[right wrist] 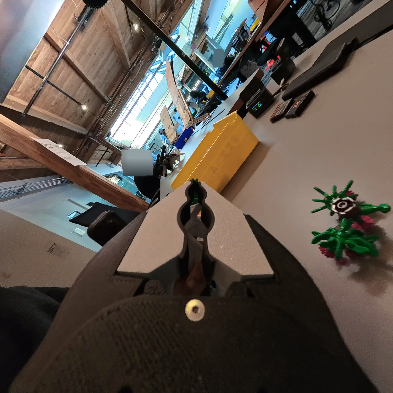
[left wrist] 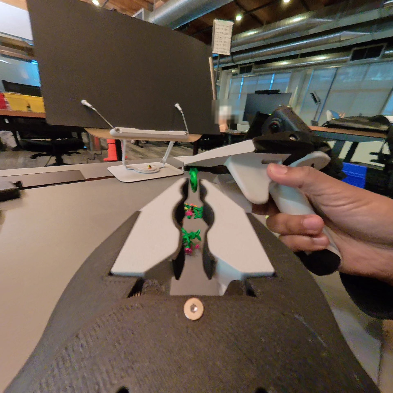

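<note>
Grey desk (left wrist: 63, 223) fills the left wrist view. Left tongs (left wrist: 192, 187) gape, holding nothing. Right tongs (left wrist: 184, 164) come in sideways, pinching a green ring (left wrist: 193, 180) just past the left tips. A hand (left wrist: 331, 212) grips their handle. Toy plants (left wrist: 191, 234) lie below.

From the right wrist view, right tongs (right wrist: 195, 187) are tipped over, clenched on a green bit. A toy flower bunch (right wrist: 348, 223) lies on the desk beside a yellow bin (right wrist: 223, 153).

Pinched edge-on at right gripper (right wrist: 195, 187) tips: small green toothed ring (left wrist: 193, 180), above 2 green-and-pink toy plant sprigs (right wrist: 348, 225) on grey table (left wrist: 63, 212).
</note>
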`<state>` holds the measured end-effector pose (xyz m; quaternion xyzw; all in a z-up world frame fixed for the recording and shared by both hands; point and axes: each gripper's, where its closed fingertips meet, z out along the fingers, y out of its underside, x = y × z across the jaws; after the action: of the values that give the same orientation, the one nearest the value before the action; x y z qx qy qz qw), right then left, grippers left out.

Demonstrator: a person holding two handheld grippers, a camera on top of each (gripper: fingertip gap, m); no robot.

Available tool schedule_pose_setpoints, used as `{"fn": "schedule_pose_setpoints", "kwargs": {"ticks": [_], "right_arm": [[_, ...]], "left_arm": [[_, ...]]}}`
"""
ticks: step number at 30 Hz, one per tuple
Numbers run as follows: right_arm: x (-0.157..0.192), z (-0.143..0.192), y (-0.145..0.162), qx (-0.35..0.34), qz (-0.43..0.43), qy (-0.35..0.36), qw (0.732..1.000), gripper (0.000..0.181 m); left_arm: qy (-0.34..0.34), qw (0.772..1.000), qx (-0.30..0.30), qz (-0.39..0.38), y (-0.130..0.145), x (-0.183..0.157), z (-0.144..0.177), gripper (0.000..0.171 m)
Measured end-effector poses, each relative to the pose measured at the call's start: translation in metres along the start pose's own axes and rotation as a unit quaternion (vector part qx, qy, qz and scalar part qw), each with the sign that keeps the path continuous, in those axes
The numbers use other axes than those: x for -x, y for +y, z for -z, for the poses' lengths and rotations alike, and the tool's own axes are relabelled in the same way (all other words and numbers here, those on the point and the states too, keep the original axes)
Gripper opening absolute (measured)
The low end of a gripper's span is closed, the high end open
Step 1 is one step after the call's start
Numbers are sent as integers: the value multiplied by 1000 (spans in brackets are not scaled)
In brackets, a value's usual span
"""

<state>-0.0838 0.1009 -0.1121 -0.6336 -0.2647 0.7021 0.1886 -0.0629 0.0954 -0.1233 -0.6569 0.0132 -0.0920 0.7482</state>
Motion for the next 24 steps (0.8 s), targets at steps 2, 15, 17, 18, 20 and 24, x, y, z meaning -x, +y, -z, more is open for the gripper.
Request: {"fn": "schedule_pose_setpoints", "kwargs": {"ticks": [2, 15, 17, 18, 20, 24], "right_arm": [[1, -1, 0, -2, 0, 0, 1000, 0], [22, 79, -128, -125, 186, 122, 967, 0], [0, 68, -107, -43, 236, 188, 952, 0], [-24, 66, -97, 6, 245, 231, 941, 0], [-85, 71, -78, 111, 229, 327, 910, 0], [-171, 86, -45, 245, 174, 447, 842, 0]], "left_arm": [[-2, 1000, 9, -1, -1, 3, 1, 1], [-4, 999, -2, -32, -25, -4, 6, 0], [0, 1000, 14, -19, -9, -2, 1, 0], [7, 1000, 23, -2, -1, -3, -1, 0], [19, 999, 27, 21, 4, -6, -2, 0], [10, 999, 25, -18, 5, -5, 0, 0]]}}
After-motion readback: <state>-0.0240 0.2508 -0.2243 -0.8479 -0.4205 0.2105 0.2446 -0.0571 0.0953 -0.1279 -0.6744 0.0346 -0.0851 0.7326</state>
